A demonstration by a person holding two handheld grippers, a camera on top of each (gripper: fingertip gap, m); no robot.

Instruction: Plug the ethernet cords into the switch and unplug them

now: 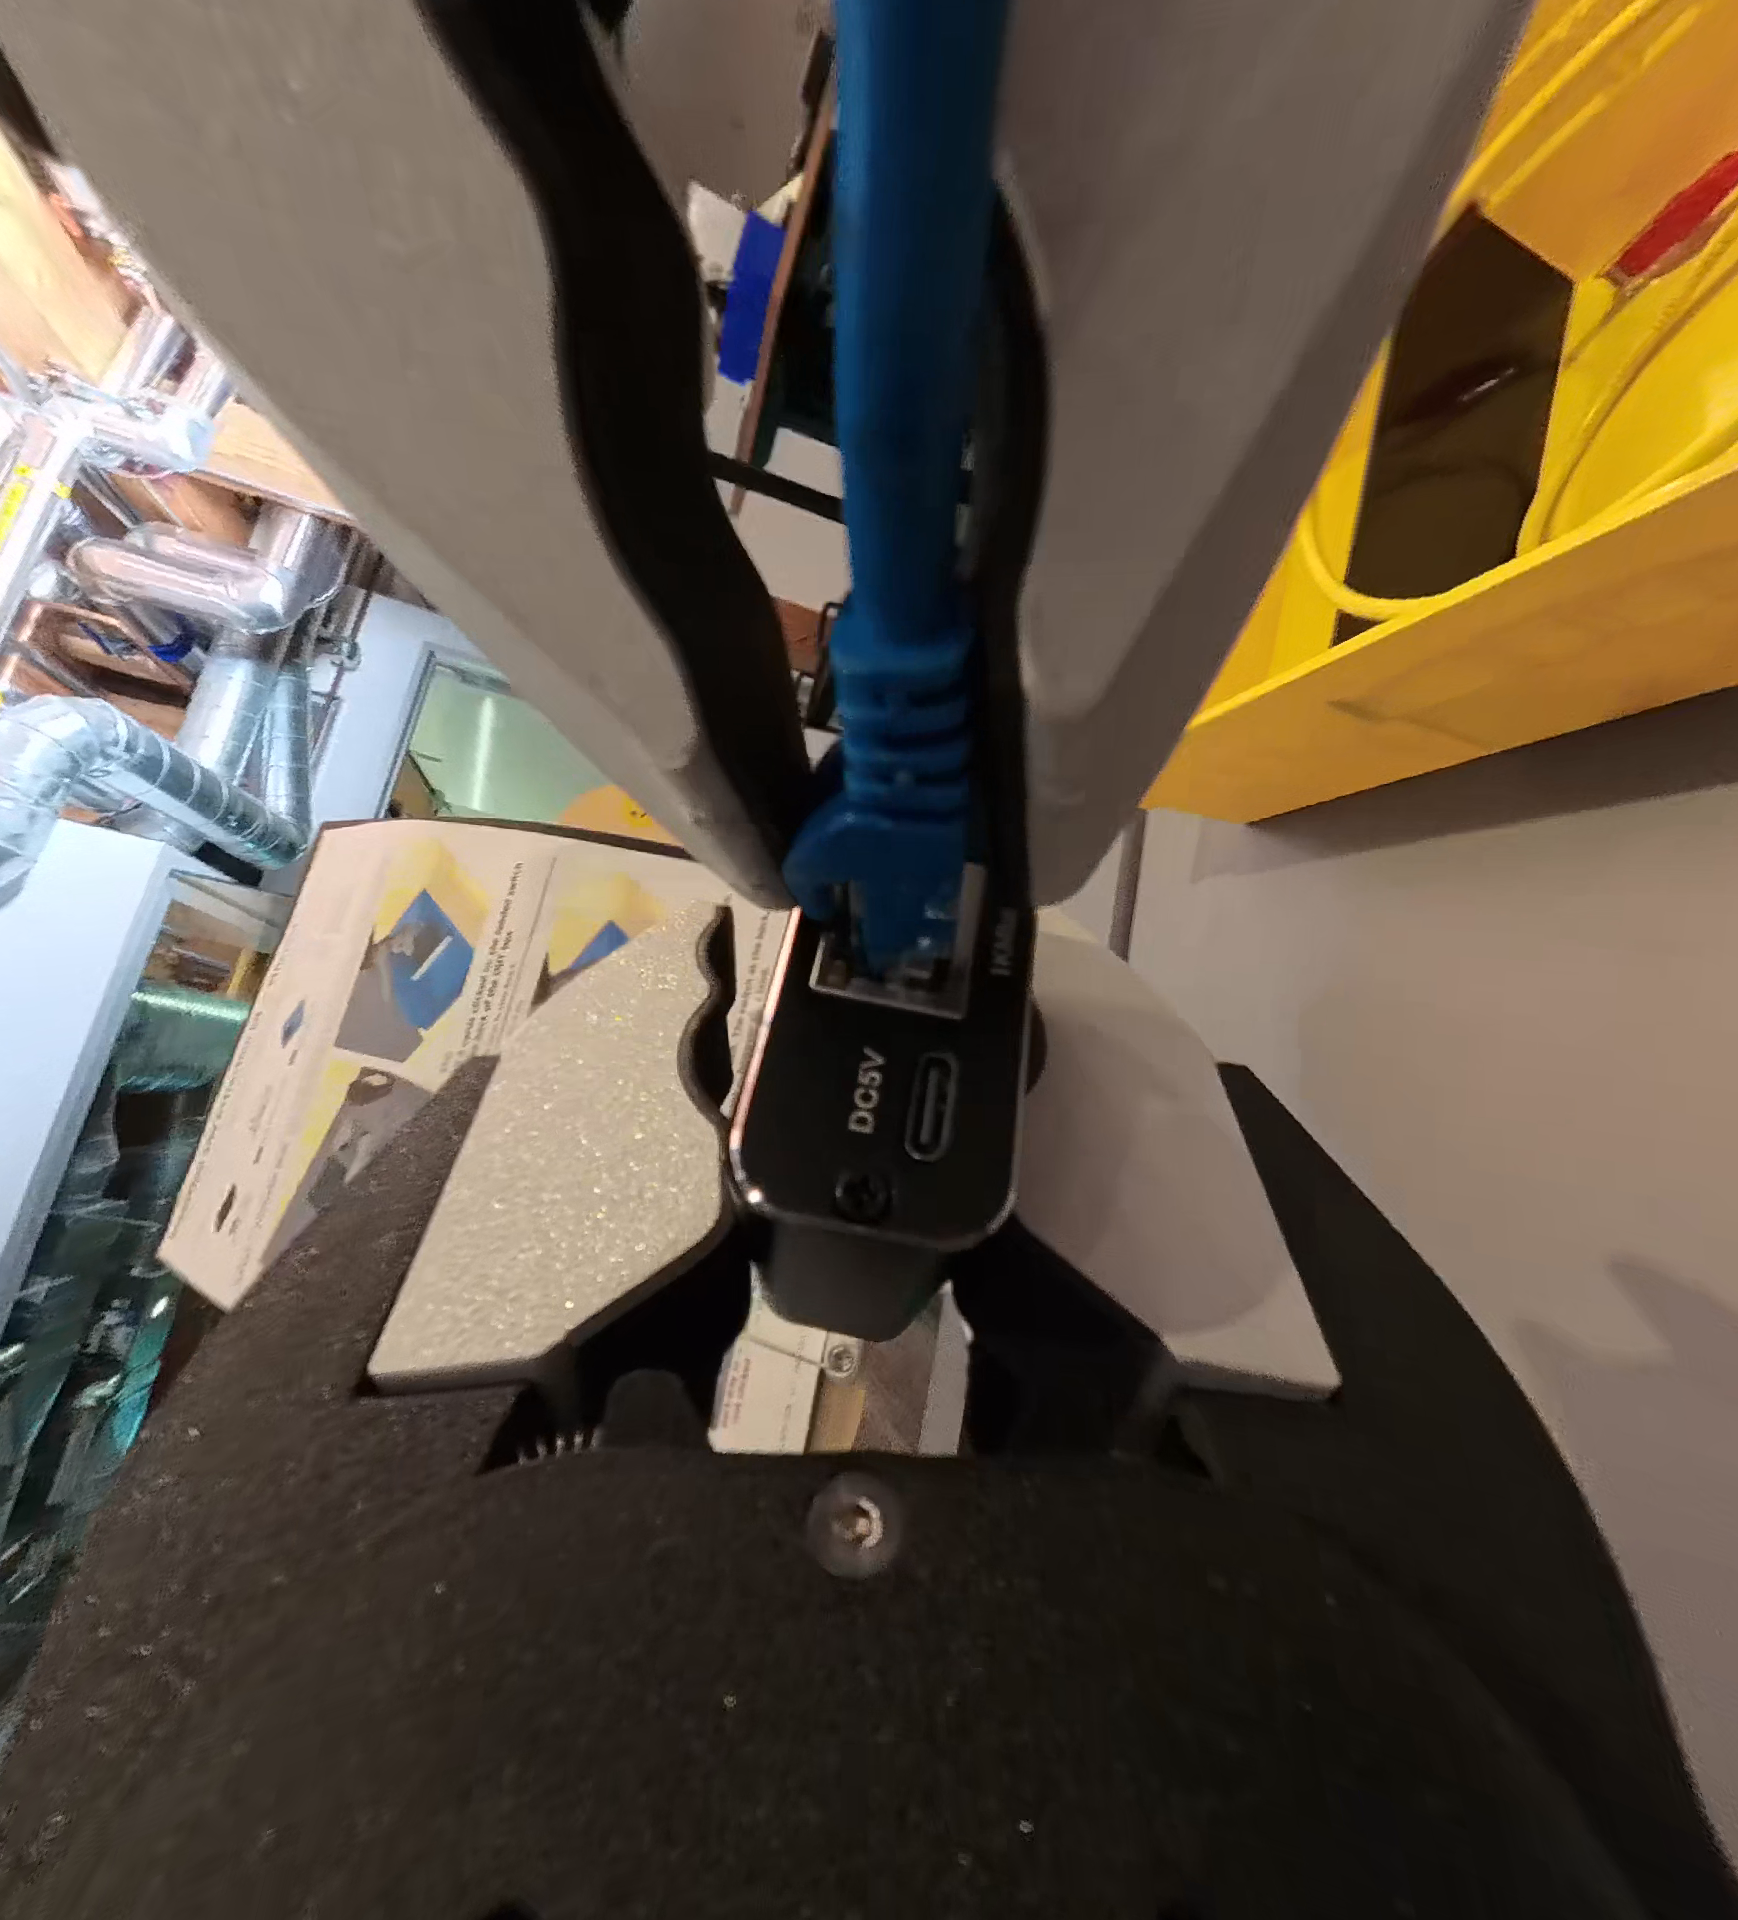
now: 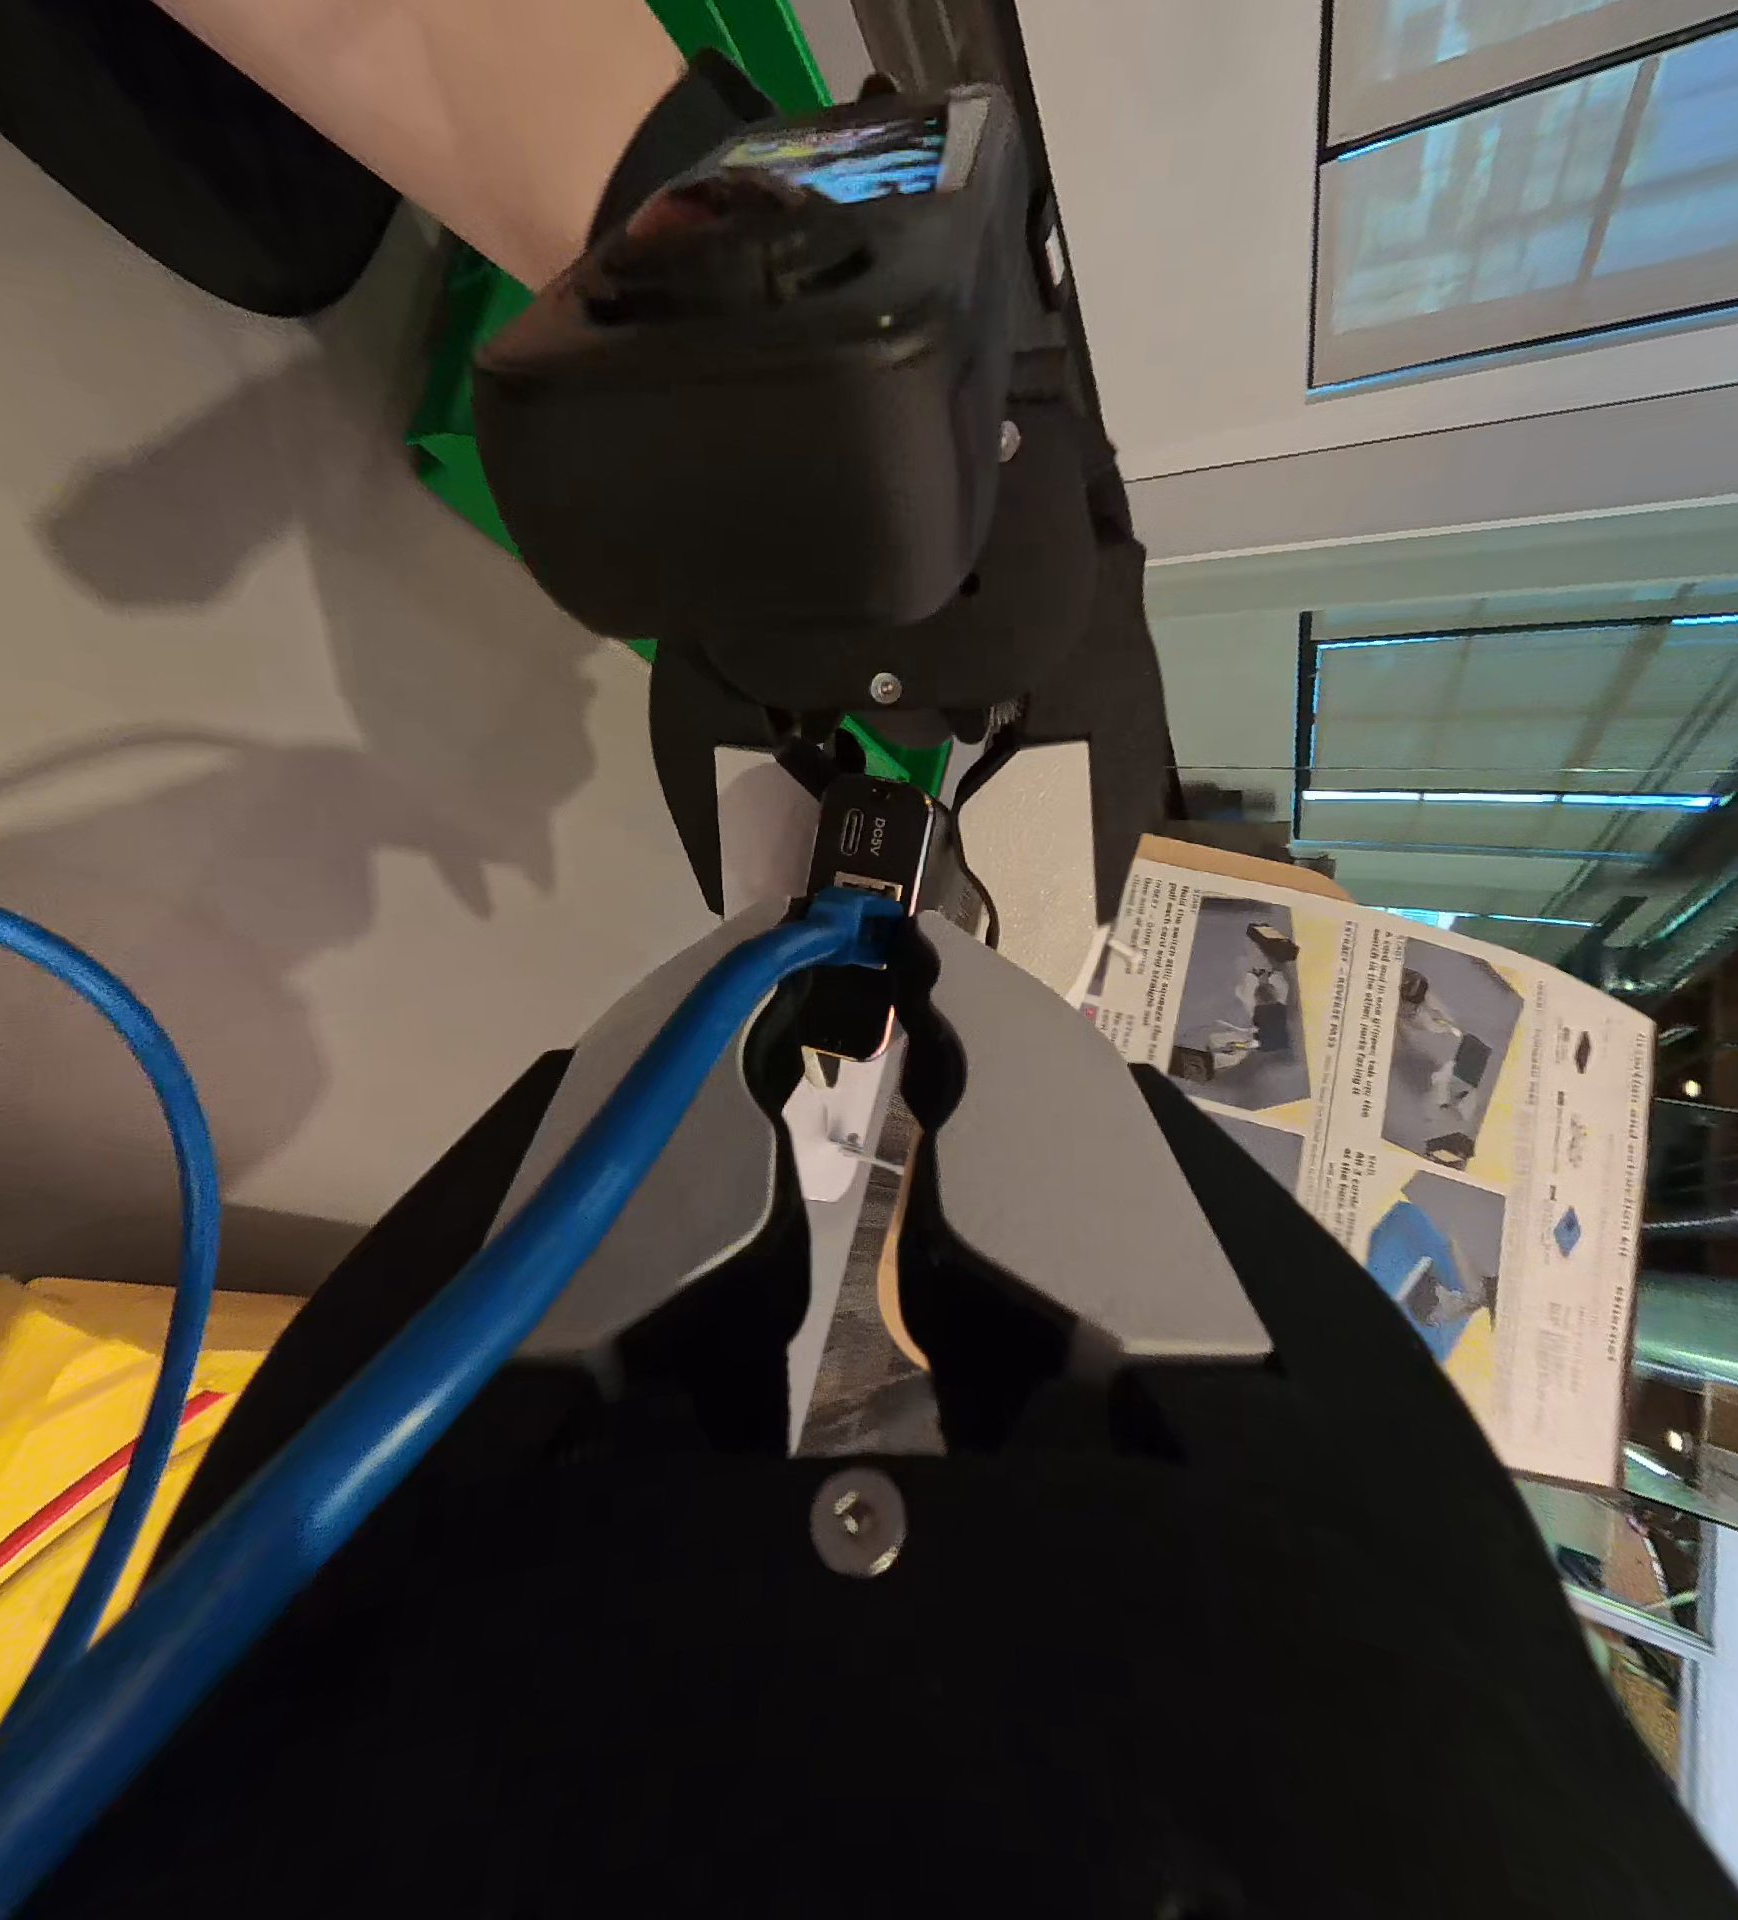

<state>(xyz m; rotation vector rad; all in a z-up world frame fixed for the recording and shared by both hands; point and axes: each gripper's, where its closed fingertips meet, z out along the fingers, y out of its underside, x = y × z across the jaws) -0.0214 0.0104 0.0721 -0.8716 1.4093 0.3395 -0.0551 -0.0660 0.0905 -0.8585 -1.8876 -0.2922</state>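
My left gripper (image 1: 880,997) is shut on a small black switch (image 1: 875,1122) and holds it off the grey surface. The switch's port face points at the right gripper. My right gripper (image 2: 849,925) is shut on the blue ethernet cord (image 2: 532,1247) just behind its plug (image 2: 844,920). The plug tip sits in the mouth of a switch port (image 1: 886,971); I cannot tell how deep. In the left wrist view the right gripper (image 1: 906,862) comes in from the top. In the right wrist view the left gripper (image 2: 875,862) holds the switch (image 2: 870,842) from above.
A yellow box (image 1: 1467,644) holding yellow and red cords lies close by; it also shows in the right wrist view (image 2: 34,1403). A printed instruction sheet (image 2: 1416,1143) stands beyond the grippers. The blue cord's slack loops to the left (image 2: 190,1091). A person's forearm (image 2: 377,104) holds the left gripper. Left tips to right tips: about 8 cm.
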